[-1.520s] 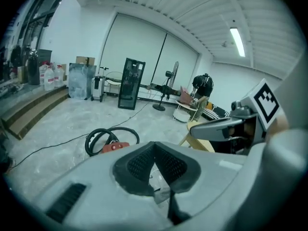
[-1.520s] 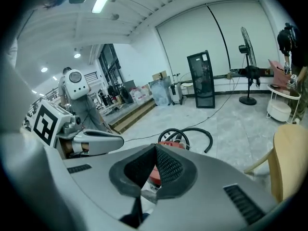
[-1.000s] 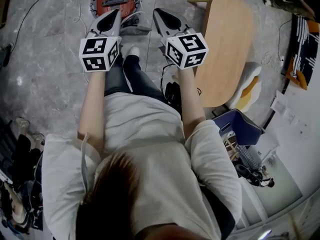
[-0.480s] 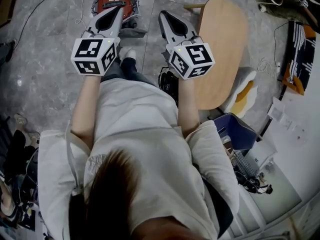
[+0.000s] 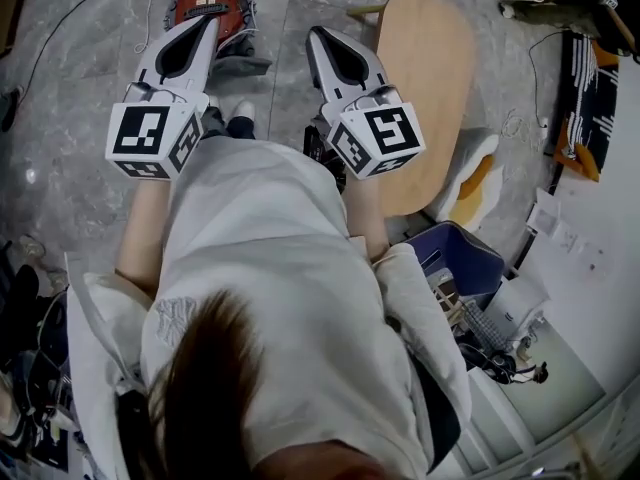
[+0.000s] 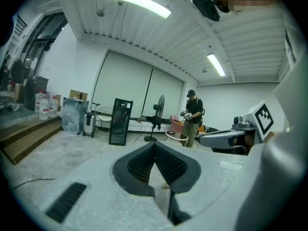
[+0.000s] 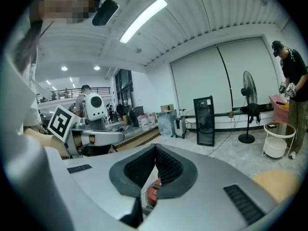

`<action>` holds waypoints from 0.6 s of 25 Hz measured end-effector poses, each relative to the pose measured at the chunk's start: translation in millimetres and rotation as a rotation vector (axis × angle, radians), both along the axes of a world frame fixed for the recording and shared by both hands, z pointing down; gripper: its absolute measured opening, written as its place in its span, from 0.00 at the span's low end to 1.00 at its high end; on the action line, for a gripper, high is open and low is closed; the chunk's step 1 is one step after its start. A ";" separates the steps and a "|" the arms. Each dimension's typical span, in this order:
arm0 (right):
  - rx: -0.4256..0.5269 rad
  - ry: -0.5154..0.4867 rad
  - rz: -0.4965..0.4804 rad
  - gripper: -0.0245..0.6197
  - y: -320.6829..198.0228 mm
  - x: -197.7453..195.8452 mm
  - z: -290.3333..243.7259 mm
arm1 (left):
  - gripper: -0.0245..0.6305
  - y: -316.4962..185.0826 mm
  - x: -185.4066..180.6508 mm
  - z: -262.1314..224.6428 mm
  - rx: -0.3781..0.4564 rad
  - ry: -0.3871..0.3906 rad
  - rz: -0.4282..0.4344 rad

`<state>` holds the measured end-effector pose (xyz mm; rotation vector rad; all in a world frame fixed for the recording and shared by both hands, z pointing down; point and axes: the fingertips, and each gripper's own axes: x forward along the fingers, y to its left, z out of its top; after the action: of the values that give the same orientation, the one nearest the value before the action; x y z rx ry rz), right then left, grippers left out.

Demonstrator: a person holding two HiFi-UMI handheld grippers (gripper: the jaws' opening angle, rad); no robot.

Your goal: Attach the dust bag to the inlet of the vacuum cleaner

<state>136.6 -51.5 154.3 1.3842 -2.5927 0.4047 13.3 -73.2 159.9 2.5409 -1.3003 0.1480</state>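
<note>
The red vacuum cleaner (image 5: 203,0) lies on the grey floor at the top of the head view, just beyond the tip of my left gripper (image 5: 208,20). My right gripper (image 5: 315,34) is held beside it, a little to the right. Both are raised well above the floor, pointing forward and nearly level. In the left gripper view my left gripper (image 6: 155,146) has its jaws together with nothing between them. My right gripper (image 7: 155,148) is shut and empty too, and a bit of the red vacuum (image 7: 152,193) shows below its jaws. I cannot pick out a dust bag.
An oval wooden table (image 5: 425,88) stands to the right of my right gripper. A blue basket (image 5: 470,258) sits lower right. Cables trail over the floor. Ahead across the room are a standing person (image 6: 193,117), a pedestal fan (image 6: 157,114) and a black cabinet (image 6: 120,121).
Both grippers have risen toward the head camera and look larger. The vacuum and table have slid toward the top of the view. The jaws stayed shut.
</note>
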 end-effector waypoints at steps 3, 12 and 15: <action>-0.005 -0.002 0.007 0.04 8.9 9.7 -3.4 | 0.06 6.6 4.4 -14.2 0.032 0.000 -0.009; -0.003 0.013 0.049 0.04 26.9 33.7 -5.4 | 0.06 26.5 7.1 -28.0 0.105 -0.047 -0.070; -0.013 0.014 0.064 0.04 29.9 38.5 -4.1 | 0.07 31.3 4.0 -26.1 0.105 -0.055 -0.074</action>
<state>175.0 -21.6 150.2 1.4639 -2.5349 0.4185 17.2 -41.9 133.8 2.5875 -1.4576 0.1382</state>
